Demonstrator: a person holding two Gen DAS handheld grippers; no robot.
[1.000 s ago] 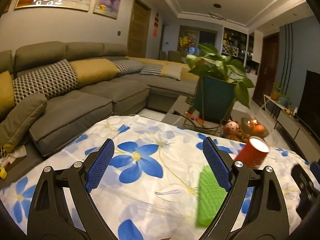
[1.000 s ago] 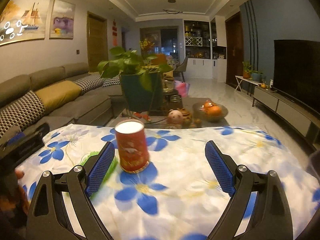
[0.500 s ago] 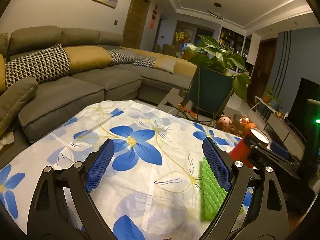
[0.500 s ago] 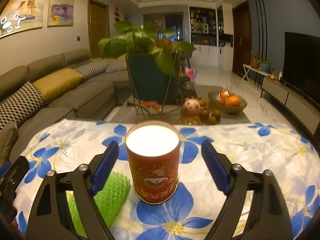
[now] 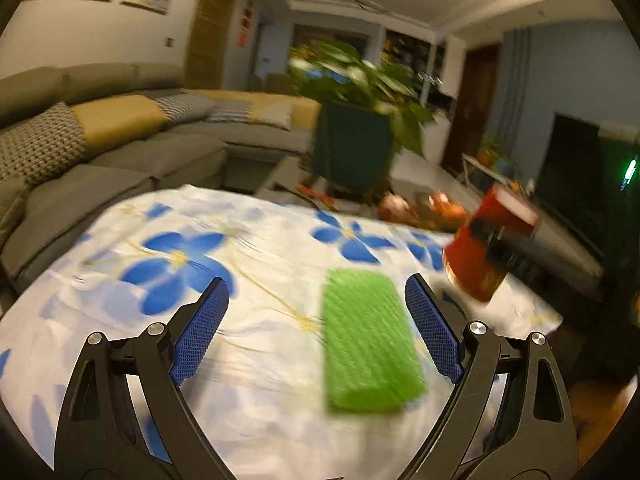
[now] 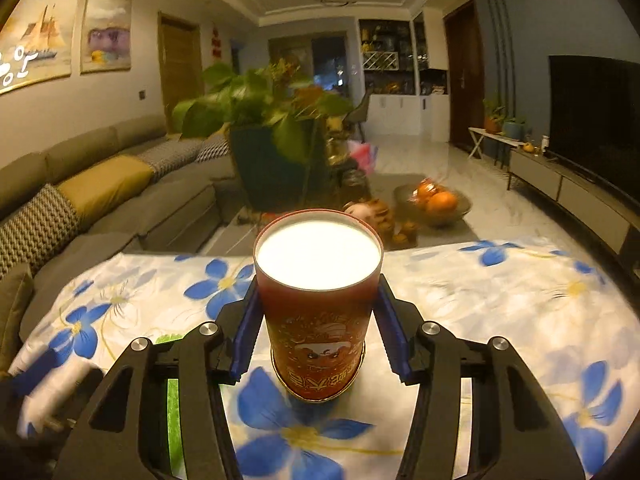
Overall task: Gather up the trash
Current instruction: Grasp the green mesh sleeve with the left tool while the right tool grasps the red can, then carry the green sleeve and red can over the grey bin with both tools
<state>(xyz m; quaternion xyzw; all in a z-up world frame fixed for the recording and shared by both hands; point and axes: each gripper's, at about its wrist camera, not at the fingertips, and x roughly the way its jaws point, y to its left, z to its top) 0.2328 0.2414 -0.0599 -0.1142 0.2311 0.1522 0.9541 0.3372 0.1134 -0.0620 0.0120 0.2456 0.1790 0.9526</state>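
Red can (image 6: 318,312) has gold characters near its base, too blurred to read; no other text.

Left wrist camera sits low behind its own fingers, looking forward and down across the flowered tablecloth (image 5: 256,240) toward the sofa (image 5: 132,148) and plant (image 5: 356,92), picture blurred. Right wrist camera looks the same way, very close on the red can (image 6: 318,312) dead centre. Both views share the can (image 5: 484,248), the green pad (image 5: 368,340), cloth and plant.
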